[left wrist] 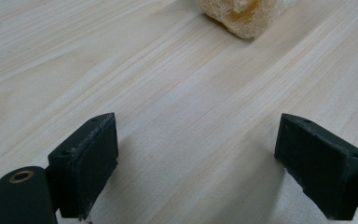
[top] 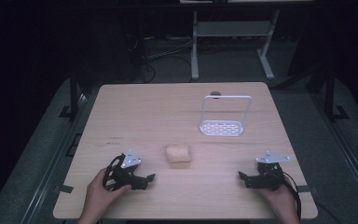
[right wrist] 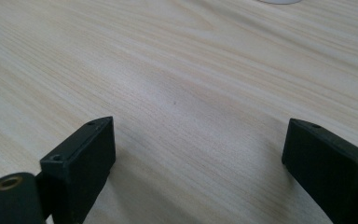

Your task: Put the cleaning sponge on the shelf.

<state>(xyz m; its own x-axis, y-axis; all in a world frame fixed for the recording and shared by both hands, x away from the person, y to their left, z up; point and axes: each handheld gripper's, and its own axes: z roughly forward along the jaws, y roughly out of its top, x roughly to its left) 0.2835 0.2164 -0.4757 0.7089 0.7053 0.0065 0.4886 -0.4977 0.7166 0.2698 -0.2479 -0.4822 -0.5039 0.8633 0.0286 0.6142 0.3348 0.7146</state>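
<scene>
Work looks barely begun: pale yellow porous sponge [top: 178,153] lies untouched on the light wooden table [top: 135,112], between left gripper [top: 150,178] and right gripper [top: 241,175], both spread and empty; grasping remains.

The table [top: 121,112] is pale wood with fine, darker grain lines running along it. The sponge [top: 178,153] near its middle is cream-yellow, deeper yellow in its pores. Behind the sponge, the rack [top: 221,127] is white, its base patterned with rows of small slots. Both grippers, left [top: 150,177] and right [top: 240,175], are black, each topped with a grey plate. The floor beyond the table is dark grey.
</scene>
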